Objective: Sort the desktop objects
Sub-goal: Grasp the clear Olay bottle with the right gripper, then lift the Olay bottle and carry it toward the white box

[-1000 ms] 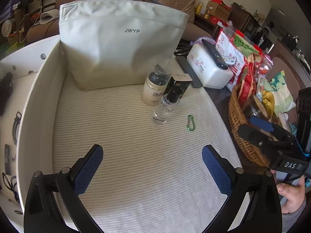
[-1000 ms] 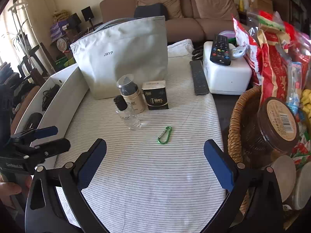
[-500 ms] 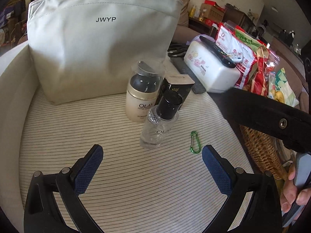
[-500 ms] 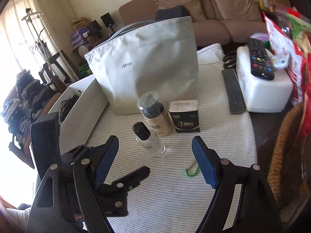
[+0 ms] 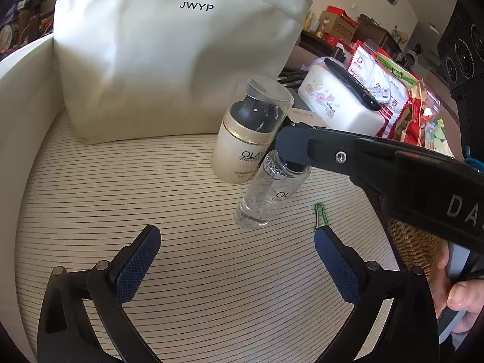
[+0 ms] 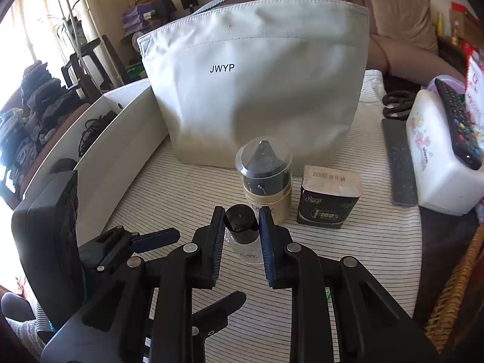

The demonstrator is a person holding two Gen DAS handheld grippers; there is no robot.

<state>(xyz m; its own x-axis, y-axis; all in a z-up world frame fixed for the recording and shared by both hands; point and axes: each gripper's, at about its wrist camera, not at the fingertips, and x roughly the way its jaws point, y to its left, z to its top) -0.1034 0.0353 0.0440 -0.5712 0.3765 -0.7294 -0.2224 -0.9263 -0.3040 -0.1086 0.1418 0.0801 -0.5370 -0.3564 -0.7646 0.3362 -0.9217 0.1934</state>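
Note:
A small clear bottle [image 5: 269,190] with a black cap stands on the striped cloth. My right gripper [image 6: 241,227] is shut on its black cap [image 6: 241,222]; the same gripper reaches in from the right in the left wrist view [image 5: 295,145]. Behind it stand a cream Olay pump jar [image 5: 246,142] [image 6: 266,181] and a black box [image 6: 329,199]. A grey JWYP bag [image 5: 169,54] [image 6: 257,90] stands behind them. A green carabiner [image 5: 319,214] lies to the right of the bottle. My left gripper [image 5: 236,260] is open and empty, in front of the bottle.
A white box wall [image 5: 21,115] borders the cloth on the left and holds cables [image 6: 90,130]. A white tissue box [image 6: 435,157] with a remote [image 6: 456,121] on it, a second flat remote [image 6: 399,163], snack bags [image 5: 390,90] and a wicker basket [image 6: 453,284] crowd the right.
My right gripper moved in and closed on the clear bottle's cap. My left gripper moved closer to the bottles and stayed open.

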